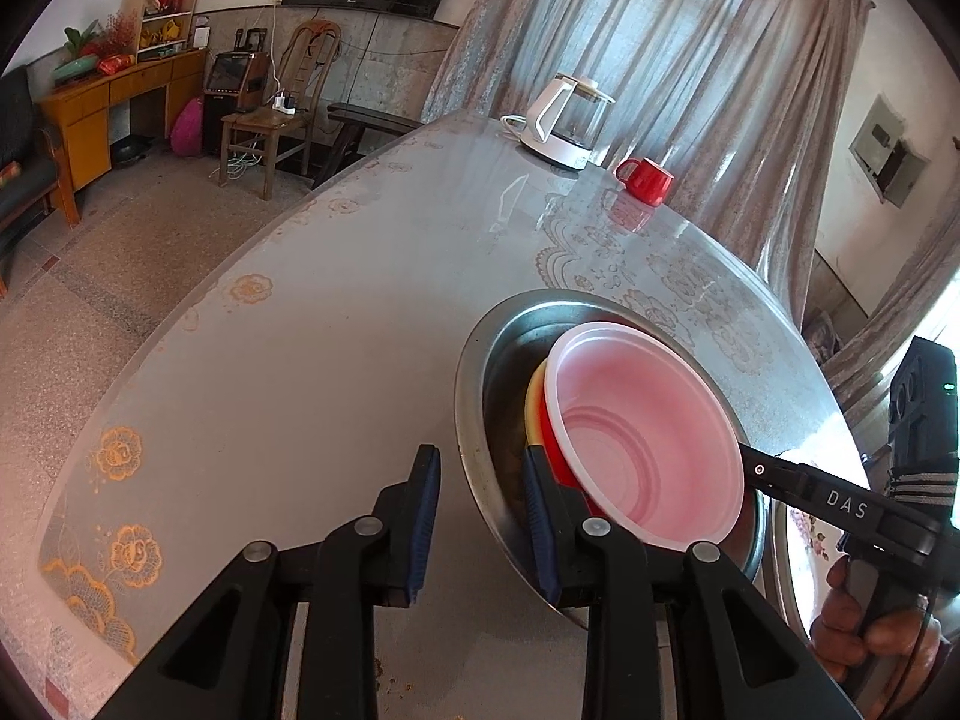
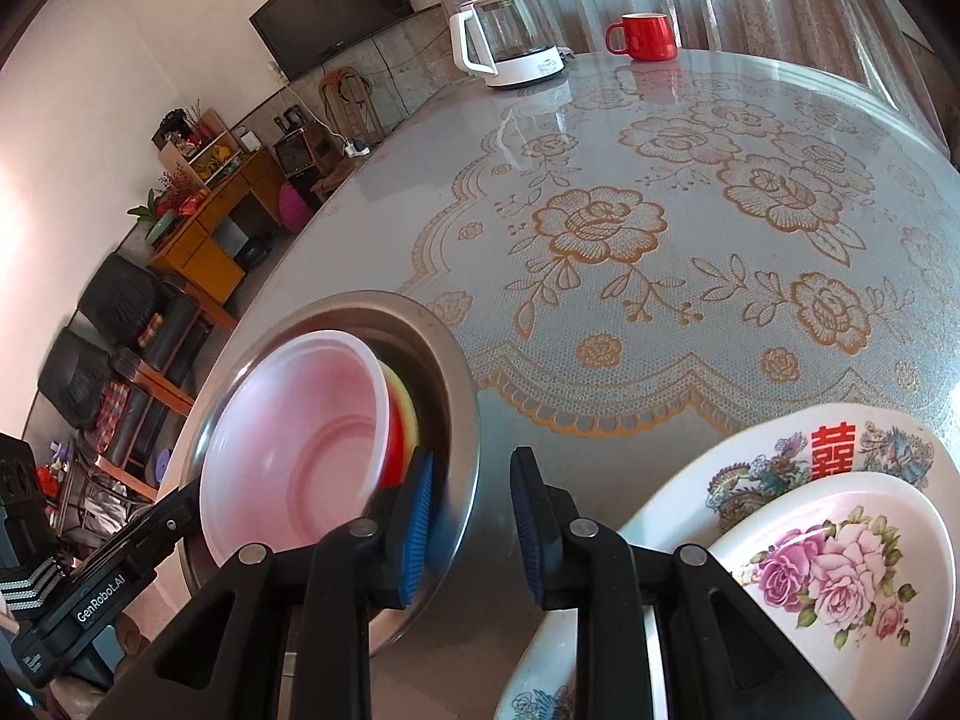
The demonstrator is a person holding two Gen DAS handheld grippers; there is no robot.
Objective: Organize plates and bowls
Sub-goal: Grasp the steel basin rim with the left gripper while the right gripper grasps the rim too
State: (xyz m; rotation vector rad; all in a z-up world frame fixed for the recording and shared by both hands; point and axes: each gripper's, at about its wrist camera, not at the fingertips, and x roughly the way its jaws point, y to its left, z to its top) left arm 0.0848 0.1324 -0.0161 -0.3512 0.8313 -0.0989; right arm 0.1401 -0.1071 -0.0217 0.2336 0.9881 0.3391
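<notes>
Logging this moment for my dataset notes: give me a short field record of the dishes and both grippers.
basin: metal basin on table, holding tilted pink bowl nested over red bowl and yellow bowl
left gripper: jaws apart, straddling the basin's rim
right gripper: jaws apart, straddling the rim's other side
plates: rose plate stacked on dragon plate, beside the basin
far edge: kettle, red mug

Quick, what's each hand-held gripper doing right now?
Left hand-held gripper: open, straddling the steel basin rim, not pressing.
Right hand-held gripper: open, straddling the basin's rim, holding nothing.
</notes>
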